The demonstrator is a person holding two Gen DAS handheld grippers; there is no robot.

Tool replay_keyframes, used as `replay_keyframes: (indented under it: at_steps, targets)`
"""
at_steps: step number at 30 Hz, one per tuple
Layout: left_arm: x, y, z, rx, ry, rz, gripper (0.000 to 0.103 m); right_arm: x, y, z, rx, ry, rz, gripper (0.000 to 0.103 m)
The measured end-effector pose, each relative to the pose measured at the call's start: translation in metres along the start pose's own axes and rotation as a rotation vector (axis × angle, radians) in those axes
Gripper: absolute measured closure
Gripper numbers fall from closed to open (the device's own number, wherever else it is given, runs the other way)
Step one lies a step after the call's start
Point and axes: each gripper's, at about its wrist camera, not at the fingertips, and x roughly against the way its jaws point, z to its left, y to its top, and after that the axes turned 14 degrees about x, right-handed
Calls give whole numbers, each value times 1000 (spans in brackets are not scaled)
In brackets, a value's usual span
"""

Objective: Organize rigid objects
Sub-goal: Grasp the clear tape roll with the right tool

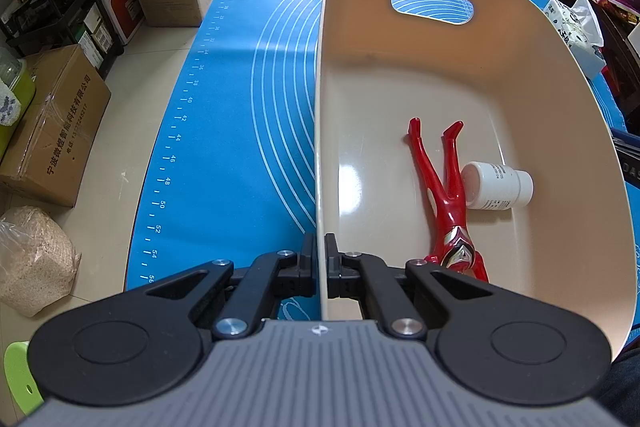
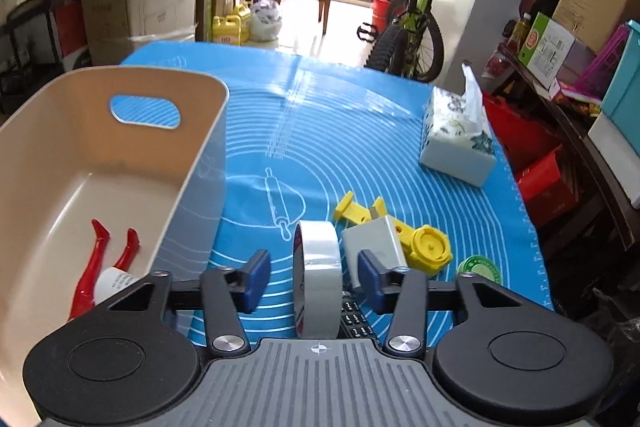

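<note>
Blue ruled mat (image 2: 320, 131); glossy beige bin (image 1: 400, 99); upright tape roll (image 2: 318, 279)

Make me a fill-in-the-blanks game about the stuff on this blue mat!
1. The left claw is shut on the rim of the ____.
2. A red figure and a white ____ lie inside the bin.
3. The tape roll stands between the right claw's ____ pads.
4. The tissue box sits on the ____.

Missing words: bin; bottle; blue; mat
</note>
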Motion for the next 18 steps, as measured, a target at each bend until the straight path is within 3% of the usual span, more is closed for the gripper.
replay_keyframes:
  at_steps: [4, 6, 18]
  targets:
    - [0, 0, 0, 0, 0, 0, 99, -9, -4, -1, -12, -3, 22, 60]
    - [0, 0, 0, 1, 0, 0, 99, -11, -6, -4, -32, 9, 21, 72]
    - [0, 0, 0, 1, 0, 0, 99, 10, -6, -17, -127, 59, -40, 73]
